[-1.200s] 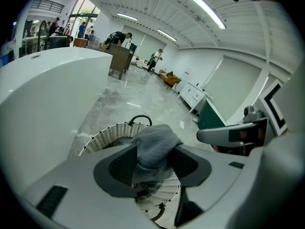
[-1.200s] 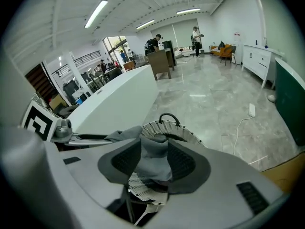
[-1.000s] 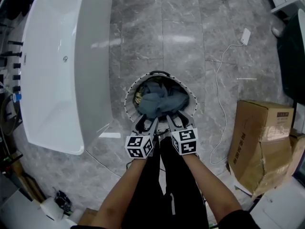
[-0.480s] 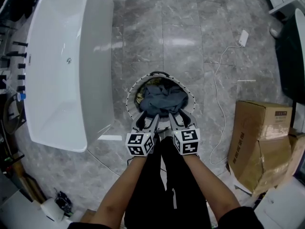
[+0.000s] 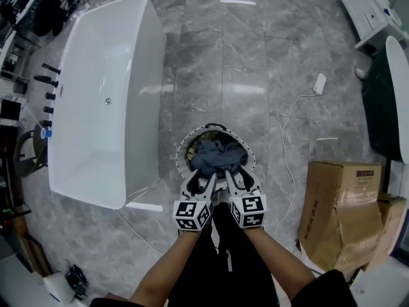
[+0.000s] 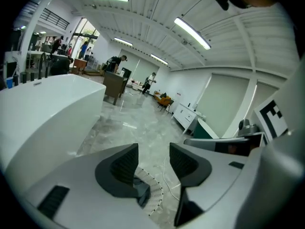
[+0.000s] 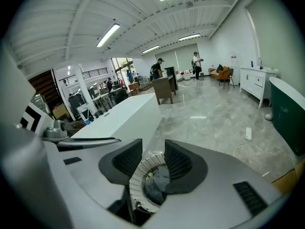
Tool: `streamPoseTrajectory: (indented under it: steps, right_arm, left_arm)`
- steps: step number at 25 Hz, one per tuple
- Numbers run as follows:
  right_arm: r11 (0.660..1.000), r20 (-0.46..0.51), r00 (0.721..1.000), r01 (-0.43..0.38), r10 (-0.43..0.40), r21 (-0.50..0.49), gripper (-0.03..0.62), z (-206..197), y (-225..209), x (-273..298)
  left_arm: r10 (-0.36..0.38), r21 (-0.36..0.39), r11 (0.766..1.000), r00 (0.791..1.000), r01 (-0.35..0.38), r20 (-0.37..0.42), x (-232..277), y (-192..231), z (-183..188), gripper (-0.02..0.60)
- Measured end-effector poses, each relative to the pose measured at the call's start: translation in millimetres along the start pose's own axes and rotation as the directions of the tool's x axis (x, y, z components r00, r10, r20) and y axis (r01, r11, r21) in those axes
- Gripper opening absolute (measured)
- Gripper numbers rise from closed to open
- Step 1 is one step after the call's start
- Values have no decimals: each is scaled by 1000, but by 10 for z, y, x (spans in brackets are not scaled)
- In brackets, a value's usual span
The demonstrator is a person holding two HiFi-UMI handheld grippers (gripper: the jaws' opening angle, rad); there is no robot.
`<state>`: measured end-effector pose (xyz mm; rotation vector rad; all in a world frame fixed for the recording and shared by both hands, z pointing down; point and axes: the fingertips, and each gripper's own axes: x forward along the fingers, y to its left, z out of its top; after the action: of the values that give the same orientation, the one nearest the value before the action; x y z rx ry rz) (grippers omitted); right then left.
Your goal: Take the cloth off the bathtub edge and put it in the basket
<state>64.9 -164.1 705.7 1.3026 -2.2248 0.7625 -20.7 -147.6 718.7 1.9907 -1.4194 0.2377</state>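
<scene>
The grey-blue cloth (image 5: 216,157) lies bunched inside the round white basket (image 5: 182,153) on the floor, right of the white bathtub (image 5: 105,94). My left gripper (image 5: 206,183) and right gripper (image 5: 231,181) hang side by side above the basket's near rim, both open and empty. In the left gripper view the left gripper (image 6: 153,159) shows a gap with the basket (image 6: 155,194) below it. In the right gripper view the right gripper (image 7: 153,159) frames the basket (image 7: 138,173) and the cloth (image 7: 158,181); its jaws have just been closing a little, with nothing between them.
A cardboard box (image 5: 339,210) stands on the floor at the right. A white cable with its adapter (image 5: 317,84) runs across the tiles. A dark green tub (image 5: 386,101) is at the far right. Black taps (image 5: 48,75) stand left of the bathtub.
Both grippers have risen away from the basket, which now looks smaller and farther below. The cloth stays in the basket.
</scene>
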Motion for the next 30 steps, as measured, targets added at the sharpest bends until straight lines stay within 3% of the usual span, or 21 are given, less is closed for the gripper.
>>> streamPoseTrajectory:
  steps: [2, 6, 12, 16, 21, 30]
  right_arm:
    - [1000, 29, 1000, -7, 8, -13, 153, 179, 76, -213]
    - [999, 99, 995, -11, 14, -31, 137, 568, 168, -635]
    - [999, 239, 971, -20, 11, 34, 92, 1171, 240, -1320]
    - [998, 306, 951, -45, 32, 35, 46, 1494, 357, -1751]
    - [993, 360, 929, -58, 91, -102, 41, 1714, 679, -2114]
    - [979, 429, 896, -31, 116, -200, 34, 2051, 1255, -2561]
  left_arm:
    - [5, 20, 1000, 998, -7, 57, -193, -159, 238, 165]
    - [-6, 67, 998, 991, -3, 135, -534, -442, 709, 122]
    - [47, 51, 997, 973, -60, 226, -1108, -696, 1334, 26]
    - [14, 106, 993, 965, -43, 264, -1436, -983, 1597, 15]
    - [-5, 140, 989, 955, -38, 297, -1813, -1240, 1799, 15]
    - [-68, 207, 978, 937, -5, 344, -2308, -1285, 2208, 15]
